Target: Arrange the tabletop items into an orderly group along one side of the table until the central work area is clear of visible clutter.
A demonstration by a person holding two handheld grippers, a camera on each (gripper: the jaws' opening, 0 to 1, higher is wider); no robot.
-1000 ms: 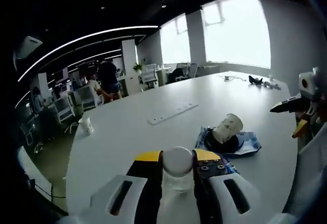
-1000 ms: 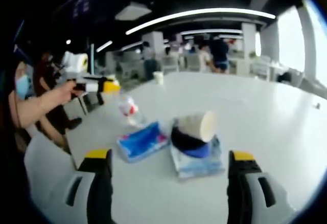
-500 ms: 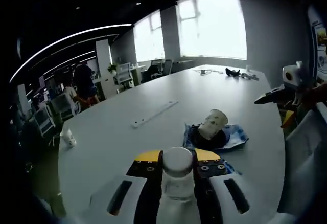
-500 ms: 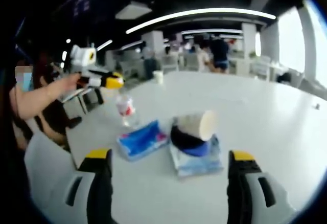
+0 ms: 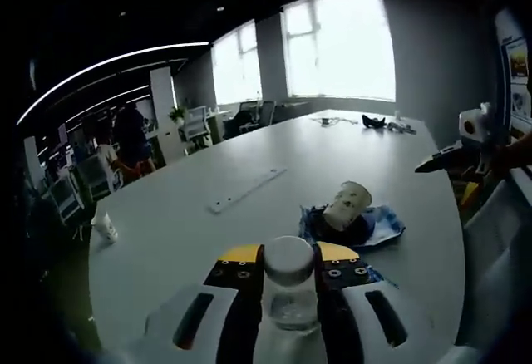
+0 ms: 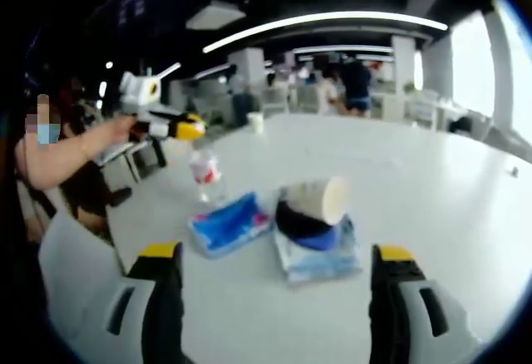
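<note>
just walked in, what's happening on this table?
A person is tidying a white table with two handheld grippers. The left gripper is shut on a clear bottle, which it holds upright. The right gripper is open, facing a tipped paper cup on a dark bowl, beside a blue packet.

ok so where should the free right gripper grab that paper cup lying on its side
Grip the paper cup across its side wall, near the middle. It lies tipped on the dark bowl with its open mouth facing right, so come down from above, one jaw either side of the wall. The right gripper is open and wide enough. Avoid the rim, which would probably crush.
</note>
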